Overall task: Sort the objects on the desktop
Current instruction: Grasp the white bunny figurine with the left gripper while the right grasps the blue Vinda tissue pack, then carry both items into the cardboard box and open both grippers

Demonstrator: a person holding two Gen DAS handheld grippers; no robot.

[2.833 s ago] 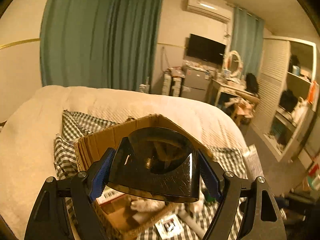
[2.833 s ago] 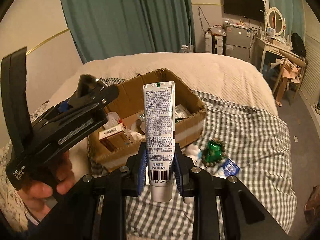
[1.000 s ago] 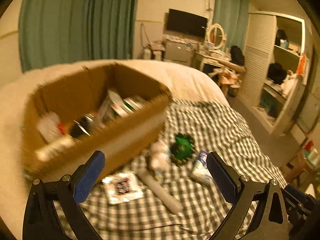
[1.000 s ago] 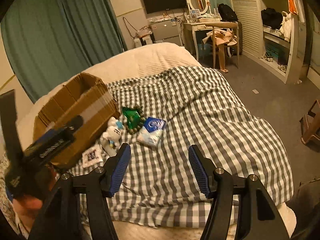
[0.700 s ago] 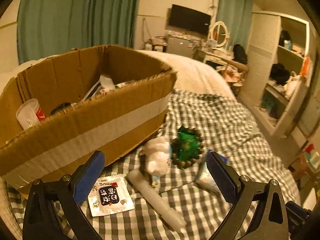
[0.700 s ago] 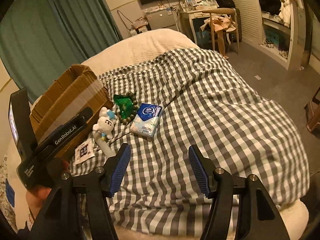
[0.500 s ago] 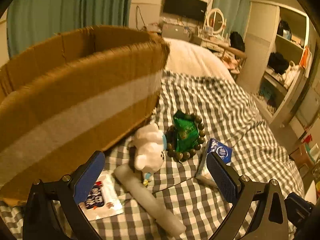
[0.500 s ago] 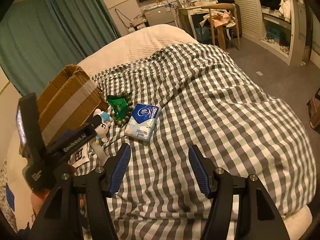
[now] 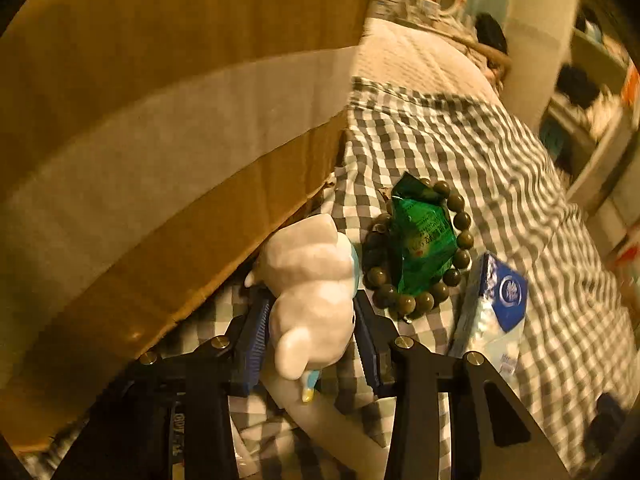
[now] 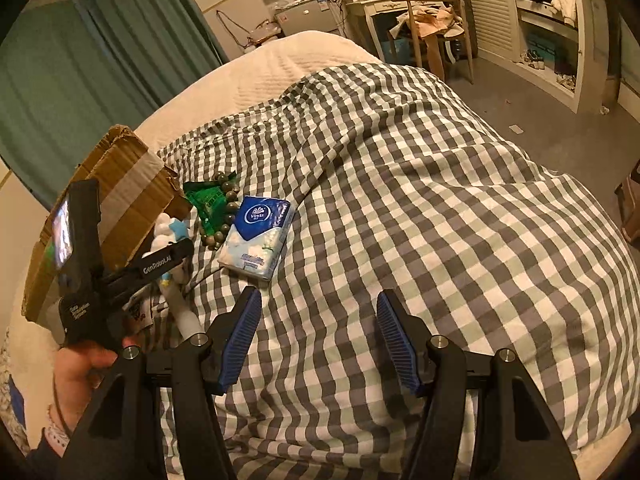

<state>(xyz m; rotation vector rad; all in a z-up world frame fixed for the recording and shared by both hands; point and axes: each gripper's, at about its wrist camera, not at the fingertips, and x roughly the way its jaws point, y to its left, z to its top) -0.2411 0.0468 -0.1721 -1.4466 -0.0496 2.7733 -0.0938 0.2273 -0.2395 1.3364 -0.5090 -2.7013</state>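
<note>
Plush toy (image 9: 310,280): white with a pale blue patch, lying on the checked blanket (image 10: 420,200) just beside the cardboard box, between the blue pads of the left claw.
Left claw (image 9: 308,340): its two pads sit close on either side of the toy; whether they press it or only flank it I cannot tell.
Left hand (image 10: 80,368): seen from the right wrist view, wrapped round the black handle of the left claw.
Cardboard box (image 9: 160,120): brown with a broad pale tape band along its side, filling the upper left of the left wrist view.
Green packet (image 9: 424,236): shiny, lying inside a ring of dark beads (image 9: 404,302), just right of the toy.
Tissue pack (image 10: 258,236): blue and white, flat on the blanket, near the beads on the side away from the box.
White tube (image 10: 182,312): lies on the blanket below the toy, partly hidden by the left claw.
Right claw (image 10: 318,344): spread wide, nothing between its pads, held above bare blanket well apart from the objects.
Bed: cream quilt (image 10: 280,64) shows beyond the blanket.
</note>
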